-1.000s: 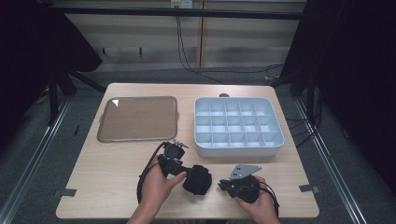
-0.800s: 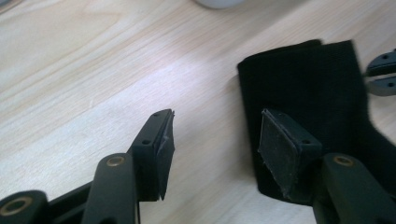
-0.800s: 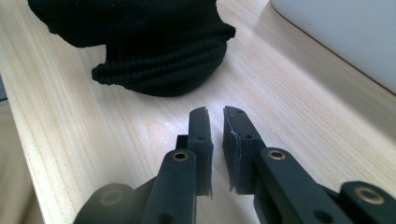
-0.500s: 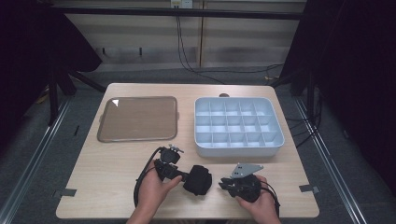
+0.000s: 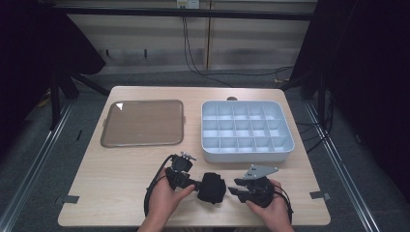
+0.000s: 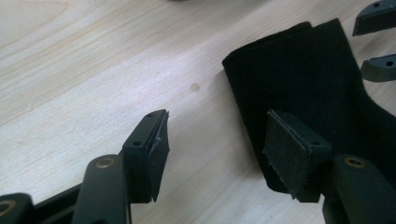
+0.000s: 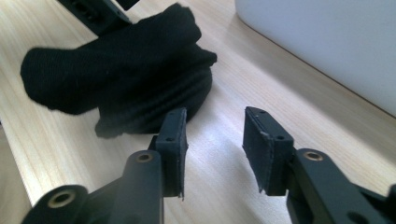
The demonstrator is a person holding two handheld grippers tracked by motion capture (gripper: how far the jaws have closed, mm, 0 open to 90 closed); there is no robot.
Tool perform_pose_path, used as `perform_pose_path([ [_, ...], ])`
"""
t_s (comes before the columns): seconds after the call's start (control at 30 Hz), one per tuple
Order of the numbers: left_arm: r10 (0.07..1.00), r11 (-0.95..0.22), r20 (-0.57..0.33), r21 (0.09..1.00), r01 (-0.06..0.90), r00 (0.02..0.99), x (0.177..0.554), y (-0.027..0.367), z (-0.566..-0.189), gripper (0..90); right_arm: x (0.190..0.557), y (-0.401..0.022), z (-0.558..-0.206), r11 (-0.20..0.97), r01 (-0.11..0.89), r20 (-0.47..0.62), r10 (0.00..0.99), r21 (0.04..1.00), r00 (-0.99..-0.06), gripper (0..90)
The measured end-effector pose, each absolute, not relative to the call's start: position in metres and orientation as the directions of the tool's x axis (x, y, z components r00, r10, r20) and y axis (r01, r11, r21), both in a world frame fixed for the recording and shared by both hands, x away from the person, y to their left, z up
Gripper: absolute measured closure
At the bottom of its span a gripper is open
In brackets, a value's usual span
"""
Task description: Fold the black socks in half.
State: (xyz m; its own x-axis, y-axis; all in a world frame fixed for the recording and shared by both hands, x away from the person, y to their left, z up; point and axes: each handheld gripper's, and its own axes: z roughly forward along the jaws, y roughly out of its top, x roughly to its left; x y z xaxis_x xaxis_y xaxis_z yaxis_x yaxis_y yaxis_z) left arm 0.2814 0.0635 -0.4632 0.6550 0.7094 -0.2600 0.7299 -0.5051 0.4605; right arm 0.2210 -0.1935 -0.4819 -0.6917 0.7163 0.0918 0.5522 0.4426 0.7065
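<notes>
Two hand-held grippers close in on a black cloth at the near edge of the table.

Nearest the person, the left gripper (image 5: 193, 184) and the right gripper (image 5: 235, 190) flank the bunched black cloth (image 5: 211, 187); both stand with jaws well apart and hold nothing. The left gripper view shows one jaw poised over the cloth's flat folded edge and the other over bare wood, so closing there would likely pinch only a thin outer layer, which could slip or drag the cloth open. The right gripper view shows its jaws short of the cloth, beside the wall of the divided bin (image 7: 327, 42), and the cloth's rumpled, rolled bulk, which the overhead camera flattens into a dark lump. Farther back lie the bin and a brown tray (image 5: 143, 123), well apart from the cloth.
</notes>
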Motion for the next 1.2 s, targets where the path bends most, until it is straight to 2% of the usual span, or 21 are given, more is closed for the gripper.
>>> perform_pose_path([
  [0.47,0.682,-0.51,-0.276,0.483,0.712,0.677,0.273,0.046,-0.458,38.0,0.222,-0.192,-0.47,0.429,0.56,0.08,0.74,0.709,-0.668,44.6],
  [1.2,0.661,-0.525,-0.282,0.488,0.697,0.695,0.271,0.032,-0.457,37.1,0.225,-0.189,-0.452,0.389,0.543,0.081,0.755,0.744,-0.651,38.6],
])
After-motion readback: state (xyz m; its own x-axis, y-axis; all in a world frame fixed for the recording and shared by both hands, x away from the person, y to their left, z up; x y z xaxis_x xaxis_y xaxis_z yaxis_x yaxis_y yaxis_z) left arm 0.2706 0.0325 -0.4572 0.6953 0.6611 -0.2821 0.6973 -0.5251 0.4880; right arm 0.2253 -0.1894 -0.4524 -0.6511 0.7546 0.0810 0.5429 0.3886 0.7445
